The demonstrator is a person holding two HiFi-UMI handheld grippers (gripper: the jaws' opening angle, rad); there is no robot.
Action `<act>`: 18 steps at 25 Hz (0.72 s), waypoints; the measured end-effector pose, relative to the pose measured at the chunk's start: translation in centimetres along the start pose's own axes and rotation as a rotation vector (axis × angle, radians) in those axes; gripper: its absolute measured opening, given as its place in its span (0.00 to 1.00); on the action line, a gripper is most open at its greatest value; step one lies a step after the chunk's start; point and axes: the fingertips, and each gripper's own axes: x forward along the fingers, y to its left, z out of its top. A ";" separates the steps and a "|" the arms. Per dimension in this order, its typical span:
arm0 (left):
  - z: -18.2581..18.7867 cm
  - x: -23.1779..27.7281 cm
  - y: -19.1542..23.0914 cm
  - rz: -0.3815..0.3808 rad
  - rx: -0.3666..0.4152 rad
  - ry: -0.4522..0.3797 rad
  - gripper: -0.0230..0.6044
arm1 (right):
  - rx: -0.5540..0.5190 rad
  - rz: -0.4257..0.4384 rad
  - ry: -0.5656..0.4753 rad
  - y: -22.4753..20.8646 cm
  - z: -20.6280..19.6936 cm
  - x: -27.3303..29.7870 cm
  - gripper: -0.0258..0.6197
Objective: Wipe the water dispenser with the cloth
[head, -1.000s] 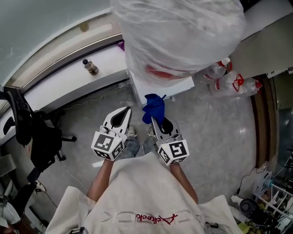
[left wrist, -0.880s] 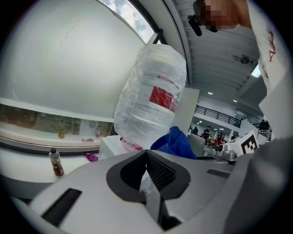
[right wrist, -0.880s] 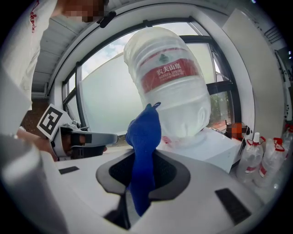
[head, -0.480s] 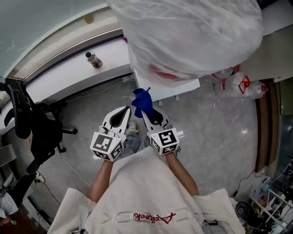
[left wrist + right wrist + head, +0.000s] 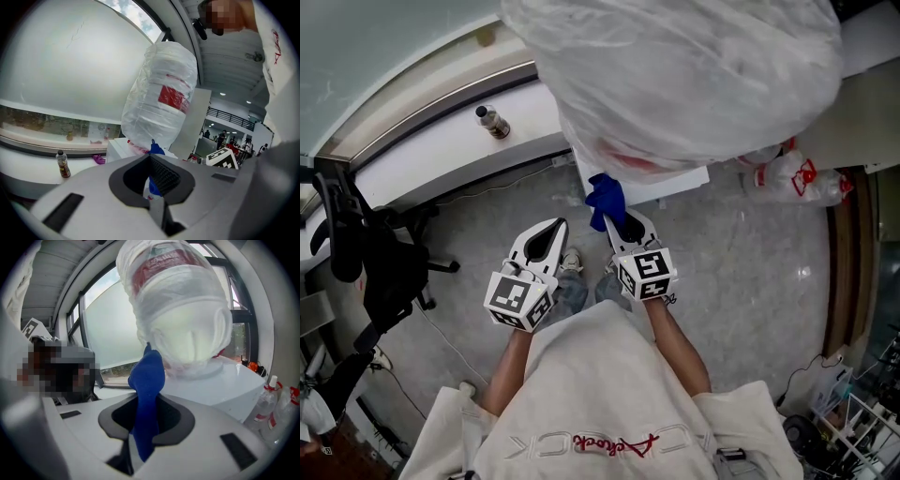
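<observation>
Head view: bagged jug [image 5: 675, 75] atop dispenser [image 5: 675, 183]

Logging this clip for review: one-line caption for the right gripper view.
Right claw shut on a blue cloth, held up before the plastic-wrapped bottle on the water dispenser.

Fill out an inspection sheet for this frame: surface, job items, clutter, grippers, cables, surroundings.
surface: white dispenser top, mostly hidden under a plastic-wrapped water jug.
job's things: blue cloth held up at the dispenser's front edge; contact cannot be told.
clutter: drink bottle on the window ledge; plastic bottles on the floor beside the dispenser.
grippers: right gripper jaws closed on the cloth; left gripper jaws together, empty, held beside it.
cables: thin cable across the floor below the ledge.
surroundings: black chair at left; curved window behind.
</observation>
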 end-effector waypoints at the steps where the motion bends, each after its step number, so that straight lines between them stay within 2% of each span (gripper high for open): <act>1: 0.1 0.3 -0.2 -0.004 0.002 0.001 0.05 | 0.003 -0.017 0.002 -0.9 -0.1 -0.3 0.18; 18: 0.6 2.5 -2.8 -0.017 0.025 0.012 0.05 | 0.019 -0.324 -0.060 -19.2 1.7 -6.8 0.18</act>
